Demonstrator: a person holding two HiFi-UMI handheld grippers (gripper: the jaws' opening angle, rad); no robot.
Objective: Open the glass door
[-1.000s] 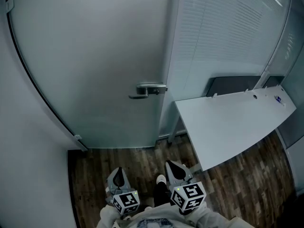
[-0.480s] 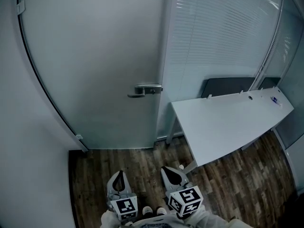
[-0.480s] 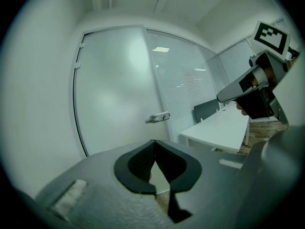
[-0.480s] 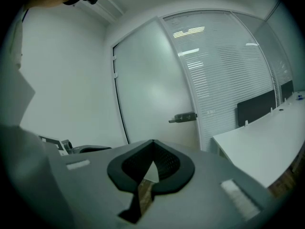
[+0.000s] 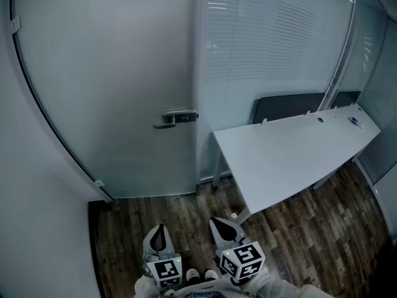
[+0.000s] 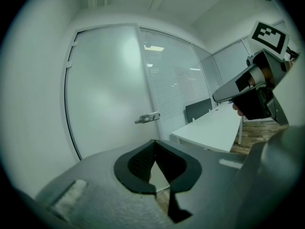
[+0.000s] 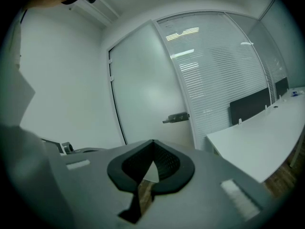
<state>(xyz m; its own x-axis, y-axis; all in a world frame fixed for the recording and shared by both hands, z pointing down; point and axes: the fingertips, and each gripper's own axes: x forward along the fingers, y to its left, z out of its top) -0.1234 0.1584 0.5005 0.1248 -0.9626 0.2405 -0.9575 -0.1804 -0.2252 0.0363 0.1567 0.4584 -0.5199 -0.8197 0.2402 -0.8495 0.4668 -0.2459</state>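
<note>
Head view is showing the door (image 5: 111,85) at upper left, shut, its handle (image 5: 174,118) lying level with the lever pointing left. Below, well apart from it, the left gripper (image 5: 158,236) and right gripper (image 5: 227,228) are pointing doorward, jaws closed and empty. A table (image 5: 291,157) is standing at right.

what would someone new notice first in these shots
A big frosted glass door fills the upper left of the head view, closed, with a metal handle at its right edge. Right of it a white desk juts out from a wall of blinds. At the bottom the left gripper and right gripper point toward the door, jaws together, well short of it.
</note>
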